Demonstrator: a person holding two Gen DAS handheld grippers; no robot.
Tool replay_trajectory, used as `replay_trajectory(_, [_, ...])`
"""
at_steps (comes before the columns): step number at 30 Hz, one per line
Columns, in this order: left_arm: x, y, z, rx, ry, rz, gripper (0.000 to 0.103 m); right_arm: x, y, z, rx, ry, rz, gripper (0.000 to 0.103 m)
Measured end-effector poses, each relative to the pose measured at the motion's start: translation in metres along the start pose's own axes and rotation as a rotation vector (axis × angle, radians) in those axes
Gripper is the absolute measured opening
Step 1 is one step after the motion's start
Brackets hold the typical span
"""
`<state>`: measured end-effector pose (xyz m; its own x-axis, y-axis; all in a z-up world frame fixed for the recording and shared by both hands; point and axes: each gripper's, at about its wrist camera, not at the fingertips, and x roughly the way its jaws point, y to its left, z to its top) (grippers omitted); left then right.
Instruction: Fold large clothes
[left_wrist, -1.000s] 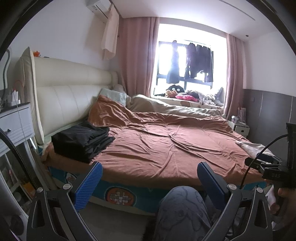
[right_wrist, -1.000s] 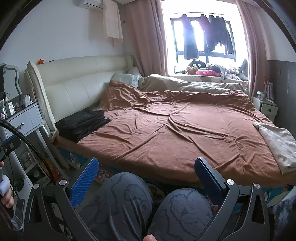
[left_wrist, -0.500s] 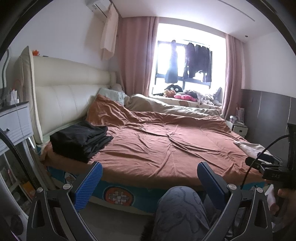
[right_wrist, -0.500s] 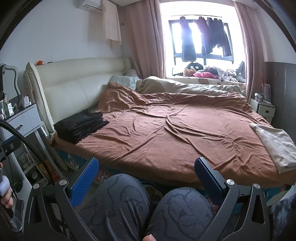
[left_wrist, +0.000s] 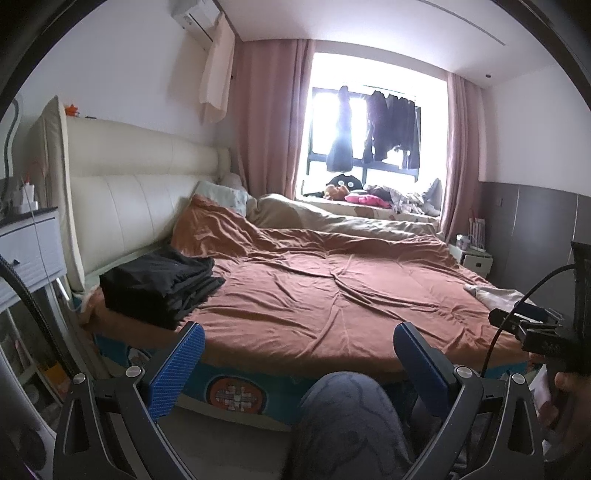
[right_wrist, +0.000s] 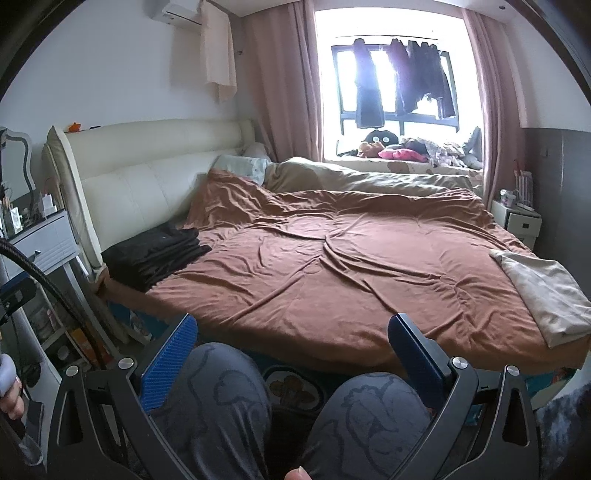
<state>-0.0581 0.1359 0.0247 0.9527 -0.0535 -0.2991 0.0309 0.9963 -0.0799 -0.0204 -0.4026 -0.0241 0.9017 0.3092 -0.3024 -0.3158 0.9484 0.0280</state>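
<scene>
While no garment is yet in either grip, a beige cloth (right_wrist: 543, 295) lies flat at the foot-end corner of the bed, ahead and to the right of both grippers. Its long axis appears to run along the mattress side edge toward the person. The right gripper (right_wrist: 291, 354) seems nearer to it; the left gripper (left_wrist: 299, 350) sees only its tip (left_wrist: 495, 295). Both hover low over the person's knees (right_wrist: 221, 398), short of the bed, jaws spread wide and empty. A folded black stack (left_wrist: 159, 284) sits well apart by the headboard. Between them the brown bedspread (right_wrist: 332, 266) offers broad, wrinkled open room for spreading and folding.
</scene>
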Motion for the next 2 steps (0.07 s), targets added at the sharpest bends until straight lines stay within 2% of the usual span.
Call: replay_trajectory(2, [-0.0011,0.0014,-0.0003,0.003,-0.008,0.009,0.103,0.0017,0.0022,0.0002,0.002,-0.002,-0.001,0.103])
